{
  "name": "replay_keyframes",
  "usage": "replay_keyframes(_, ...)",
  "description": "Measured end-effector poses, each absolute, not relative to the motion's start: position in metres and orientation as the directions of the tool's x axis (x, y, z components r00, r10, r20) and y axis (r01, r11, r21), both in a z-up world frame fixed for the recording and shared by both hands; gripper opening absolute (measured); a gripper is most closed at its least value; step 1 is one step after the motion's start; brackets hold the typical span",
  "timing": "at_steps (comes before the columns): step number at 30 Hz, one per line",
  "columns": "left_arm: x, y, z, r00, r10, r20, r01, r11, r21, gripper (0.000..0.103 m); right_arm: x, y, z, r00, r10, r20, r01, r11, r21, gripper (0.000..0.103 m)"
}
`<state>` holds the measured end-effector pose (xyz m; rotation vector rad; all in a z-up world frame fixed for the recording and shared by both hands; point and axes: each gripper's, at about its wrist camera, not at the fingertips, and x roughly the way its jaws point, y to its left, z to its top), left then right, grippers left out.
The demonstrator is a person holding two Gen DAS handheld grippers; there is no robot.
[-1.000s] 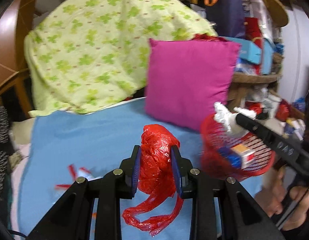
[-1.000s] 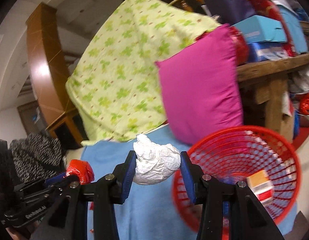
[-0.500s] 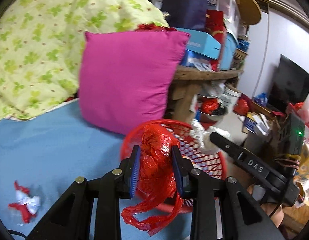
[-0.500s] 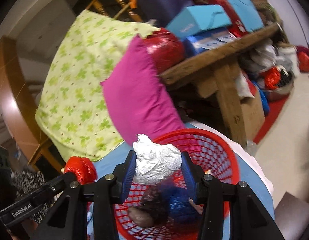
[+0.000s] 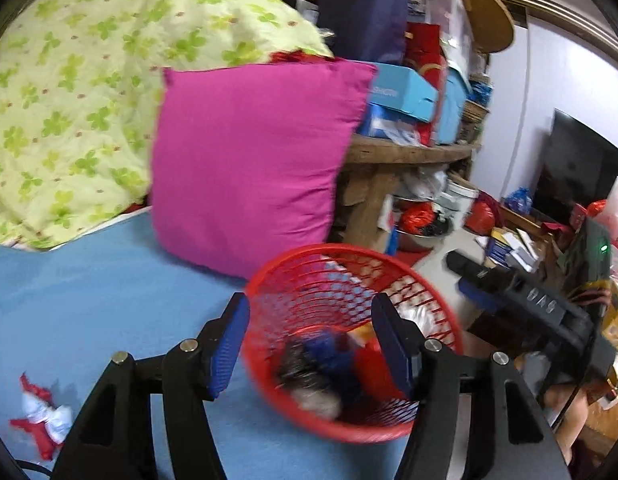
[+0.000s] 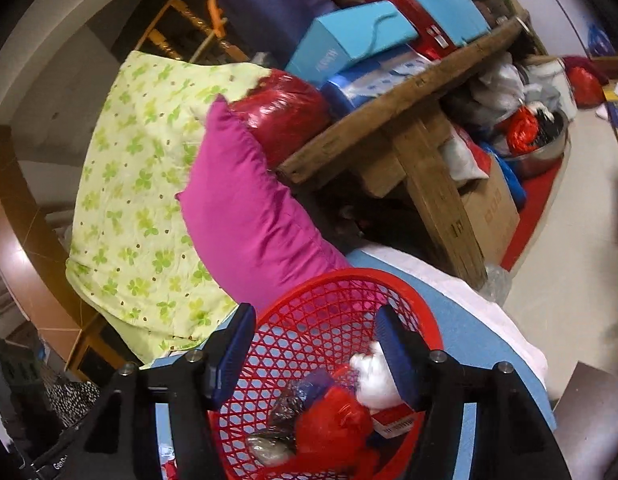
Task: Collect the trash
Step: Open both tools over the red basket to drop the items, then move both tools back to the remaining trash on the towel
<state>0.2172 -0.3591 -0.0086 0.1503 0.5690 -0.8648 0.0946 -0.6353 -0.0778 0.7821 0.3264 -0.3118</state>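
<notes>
Readable text is thin: "DAS" on the right gripper (image 5: 465,280) body in the left wrist view, and "Geo…" cut off on a black part at the lower left edge of the right wrist view. Print on the teal box (image 6: 349,42) is too blurred to read.

Landmark is the red basket (image 5: 441,308), sitting on the blue sheet (image 5: 89,300) just in front of the pink pillow (image 5: 249,160).

Left gripper (image 5: 309,340) is over the basket's near rim, jaws opening — nothing between the pads. Right gripper (image 6: 315,344) is over the basket too, jaws opening and empty.

Inside the basket: red bag (image 6: 333,424), white paper wad (image 6: 375,380) touching the right gripper's right pad side, plus foil and blue scraps, blurred.

Left of the basket, well apart on the sheet: a red-and-white wrapper (image 5: 43,420). Open sheet lies between them. Right of the basket the bed edge drops to bare floor (image 6: 569,280).
</notes>
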Motion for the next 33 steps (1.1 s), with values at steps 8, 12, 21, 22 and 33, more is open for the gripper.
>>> replay_keyframes(8, 0.236, -0.225, -0.027, 0.707, -0.503, -0.497, 0.534, 0.841, -0.091, 0.068, 0.112, -0.578, -0.051, 0.94, -0.126, -0.317, 0.29, 0.785, 0.547, 0.066)
replay_keyframes(12, 0.245, -0.162, -0.041, 0.785, -0.374, -0.494, 0.394, 0.917, -0.066, 0.069, 0.128, -0.54, -0.044, 0.949, -0.077, -0.306, 0.234, 0.824, 0.517, 0.066)
replay_keyframes(21, 0.264, -0.048, -0.073, 0.872, -0.099, -0.479, 0.086, 0.995, -0.049, 0.069, 0.182, -0.428, -0.054, 0.913, 0.122, -0.388, 0.057, 0.906, 0.42, 0.066)
replay_keyframes(22, 0.266, -0.041, -0.078, 0.873, -0.074, -0.481, 0.067, 0.997, -0.032, 0.069, 0.188, -0.417, -0.058, 0.903, 0.141, -0.407, 0.043, 0.911, 0.41, 0.066)
replay_keyframes(33, 0.29, 0.001, -0.118, 0.789, -0.046, -0.613, 0.007, 0.998, -0.066, 0.069, 0.24, -0.313, -0.11, 0.741, 0.313, -0.594, -0.1, 0.926, 0.363, 0.066)
